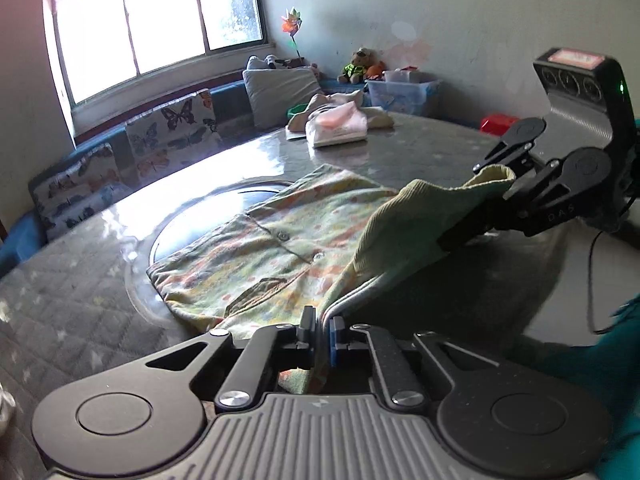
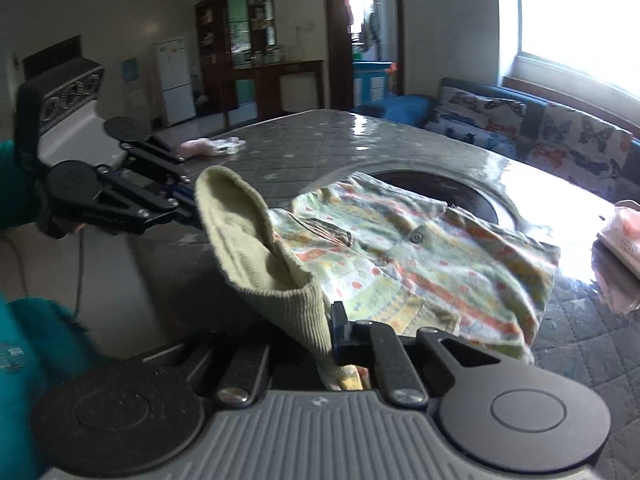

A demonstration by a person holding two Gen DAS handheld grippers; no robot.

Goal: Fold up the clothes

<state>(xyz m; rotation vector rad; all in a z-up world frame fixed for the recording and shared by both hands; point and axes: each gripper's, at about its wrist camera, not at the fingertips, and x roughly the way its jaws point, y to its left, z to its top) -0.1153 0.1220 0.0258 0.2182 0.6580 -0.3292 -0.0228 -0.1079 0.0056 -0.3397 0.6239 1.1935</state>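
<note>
Both grippers (left gripper (image 1: 320,332), right gripper (image 2: 334,332)) pinch the garment (image 1: 256,248) at the table (image 1: 400,152) edge.

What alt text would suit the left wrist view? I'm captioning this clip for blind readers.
The left gripper is shut on the near edge of a pastel patterned garment spread on a glossy quilted table, while the right gripper pinches its ribbed green band raised at right. Folded pink clothes lie farther back, near a bright window.

A teddy bear (image 1: 361,65), a pinwheel (image 1: 293,24) and a clear storage bin (image 1: 402,96) stood by the wall. Butterfly-print cushions (image 1: 172,128) lined the bench. A white refrigerator (image 2: 174,80) stood beyond.
</note>
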